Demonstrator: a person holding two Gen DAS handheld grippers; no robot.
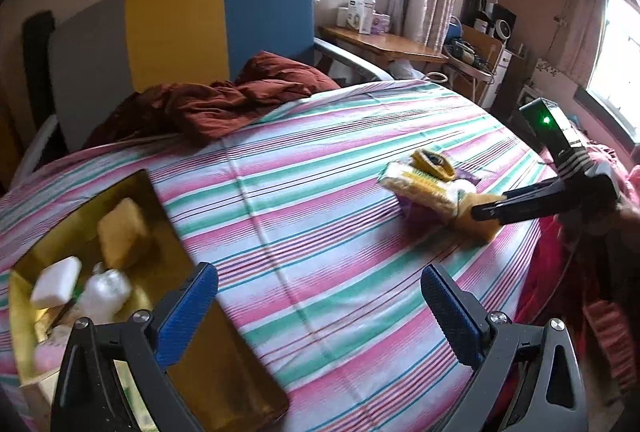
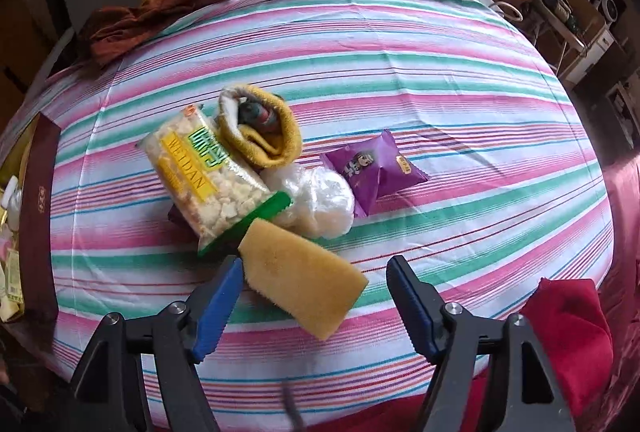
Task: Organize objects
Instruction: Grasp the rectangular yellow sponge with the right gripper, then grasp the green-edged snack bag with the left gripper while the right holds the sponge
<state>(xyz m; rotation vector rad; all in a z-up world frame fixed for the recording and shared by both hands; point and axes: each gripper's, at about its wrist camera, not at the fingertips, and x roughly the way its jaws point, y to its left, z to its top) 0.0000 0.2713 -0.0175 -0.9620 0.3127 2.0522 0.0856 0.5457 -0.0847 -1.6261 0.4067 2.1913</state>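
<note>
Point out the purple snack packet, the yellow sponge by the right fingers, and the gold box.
purple snack packet (image 2: 374,170), right wrist view, printed front.
yellow sponge (image 2: 304,278), right wrist view, top face.
gold box (image 1: 132,188), left wrist view, inner wall.

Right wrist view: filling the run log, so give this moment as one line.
phase: reaching | right gripper: open, over yellow sponge | left gripper: open, empty | gold box: partly filled | snack bag, purple packet: on bed

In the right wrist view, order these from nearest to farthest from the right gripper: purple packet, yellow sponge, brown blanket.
1. yellow sponge, just ahead of the right gripper, by its left finger.
2. purple packet, mid-bed, ahead right.
3. brown blanket, far left, at the headboard.
</note>
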